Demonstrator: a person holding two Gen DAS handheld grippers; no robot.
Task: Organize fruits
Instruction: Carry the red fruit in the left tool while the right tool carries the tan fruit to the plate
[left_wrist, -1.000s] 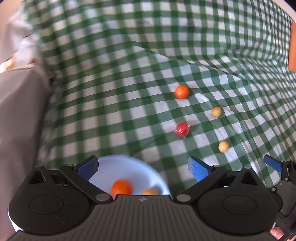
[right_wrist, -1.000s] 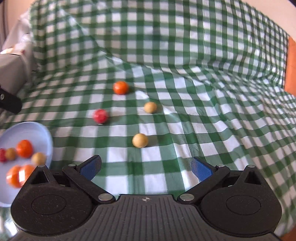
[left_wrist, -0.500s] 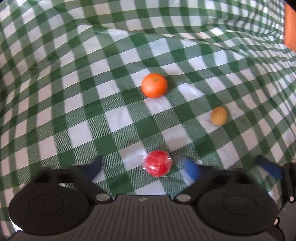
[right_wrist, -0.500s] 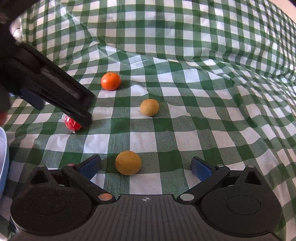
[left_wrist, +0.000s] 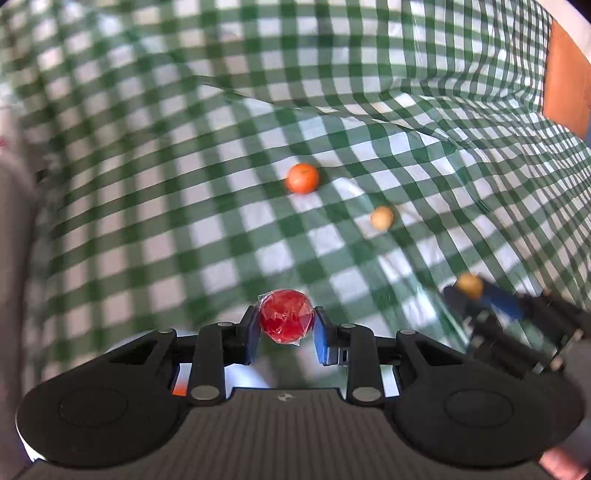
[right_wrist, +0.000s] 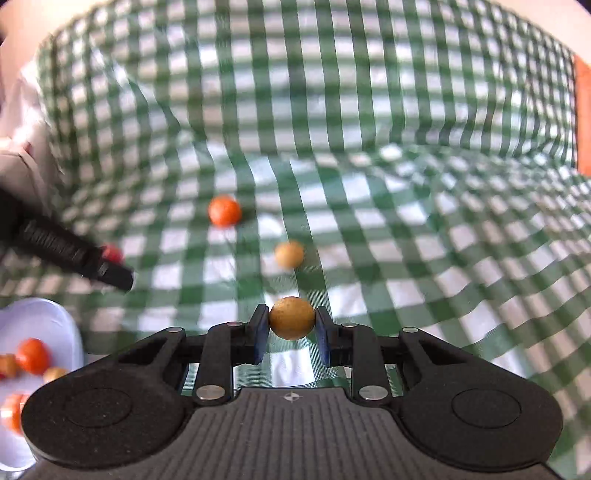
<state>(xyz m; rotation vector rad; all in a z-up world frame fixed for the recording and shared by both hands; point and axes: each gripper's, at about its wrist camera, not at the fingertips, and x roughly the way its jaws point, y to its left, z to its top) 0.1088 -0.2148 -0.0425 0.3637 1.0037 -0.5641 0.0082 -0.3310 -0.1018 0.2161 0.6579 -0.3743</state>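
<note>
rumpled green-checked cloth (right_wrist: 369, 110), orange surface (left_wrist: 565, 96) at right edge, daylight

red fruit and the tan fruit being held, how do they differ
The red fruit is wrapped in crinkly clear film; the tan fruit is bare and matte. The red fruit sits in the left hand-held gripper, whose jaws are closing on it; the tan fruit is clamped in the right hand-held gripper. The red fruit looks slightly bigger. Both are round and gripped at their sides.
</note>
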